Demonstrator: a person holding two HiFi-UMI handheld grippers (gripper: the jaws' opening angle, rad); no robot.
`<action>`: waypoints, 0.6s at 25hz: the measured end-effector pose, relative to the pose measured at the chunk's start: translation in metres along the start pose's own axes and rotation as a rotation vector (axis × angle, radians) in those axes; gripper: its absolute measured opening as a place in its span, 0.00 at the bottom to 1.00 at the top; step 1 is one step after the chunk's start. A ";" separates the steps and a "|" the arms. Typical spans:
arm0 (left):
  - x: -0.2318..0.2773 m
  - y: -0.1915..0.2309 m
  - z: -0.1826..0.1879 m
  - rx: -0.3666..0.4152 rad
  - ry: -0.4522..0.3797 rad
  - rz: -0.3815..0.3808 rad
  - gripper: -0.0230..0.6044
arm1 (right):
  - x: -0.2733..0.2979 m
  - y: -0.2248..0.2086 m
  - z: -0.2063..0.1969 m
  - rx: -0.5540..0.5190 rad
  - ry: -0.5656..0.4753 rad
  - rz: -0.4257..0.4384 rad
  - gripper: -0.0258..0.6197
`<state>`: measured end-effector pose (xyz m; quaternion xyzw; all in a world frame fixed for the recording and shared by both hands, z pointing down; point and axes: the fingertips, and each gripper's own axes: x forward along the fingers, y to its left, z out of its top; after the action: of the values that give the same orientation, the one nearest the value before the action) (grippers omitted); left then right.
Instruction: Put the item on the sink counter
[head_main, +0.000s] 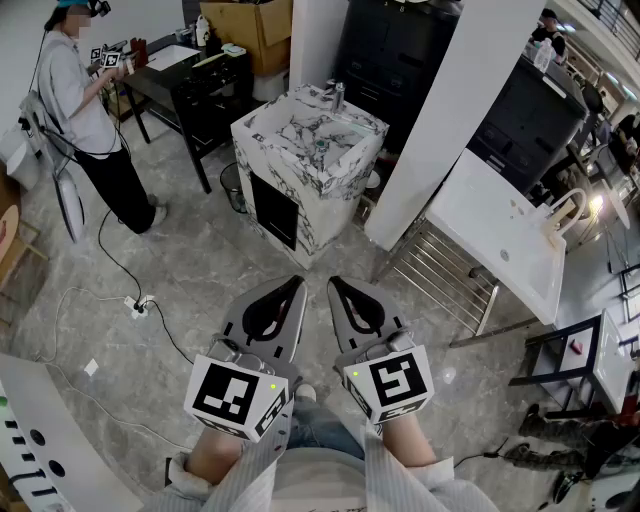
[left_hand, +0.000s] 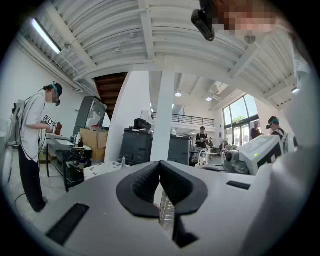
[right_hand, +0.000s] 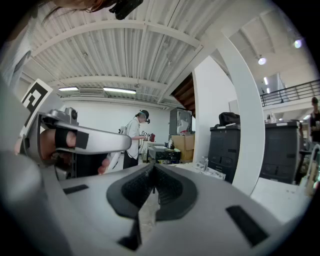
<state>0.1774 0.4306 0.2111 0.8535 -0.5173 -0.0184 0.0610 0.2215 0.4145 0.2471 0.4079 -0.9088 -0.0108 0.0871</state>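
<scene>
Task barely begun: left gripper and right gripper hang clenched and empty, well short of the marble sink counter, with no item identifiable yet.

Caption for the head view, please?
Left gripper and right gripper, both shut and empty, point toward a marble sink counter.

Brightly, evenly lit from ceiling tubes and tall windows, with only faint, soft shadows on the grey floor. Sharp across the head view save a small flare at its right edge. Heavily bowed and ringed in black in both gripper views, soft in the near foreground.
</scene>
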 end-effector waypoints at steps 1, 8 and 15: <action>0.000 -0.001 0.000 0.003 -0.001 0.004 0.06 | -0.001 0.000 0.000 -0.005 -0.001 0.005 0.05; -0.005 -0.004 -0.002 0.013 -0.014 0.040 0.06 | -0.012 0.000 -0.004 -0.002 -0.011 0.017 0.05; -0.006 -0.005 -0.006 0.011 -0.017 0.077 0.06 | -0.014 -0.006 -0.011 0.017 -0.011 0.031 0.05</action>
<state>0.1793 0.4386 0.2164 0.8330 -0.5504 -0.0203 0.0527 0.2370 0.4210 0.2550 0.3943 -0.9156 -0.0040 0.0790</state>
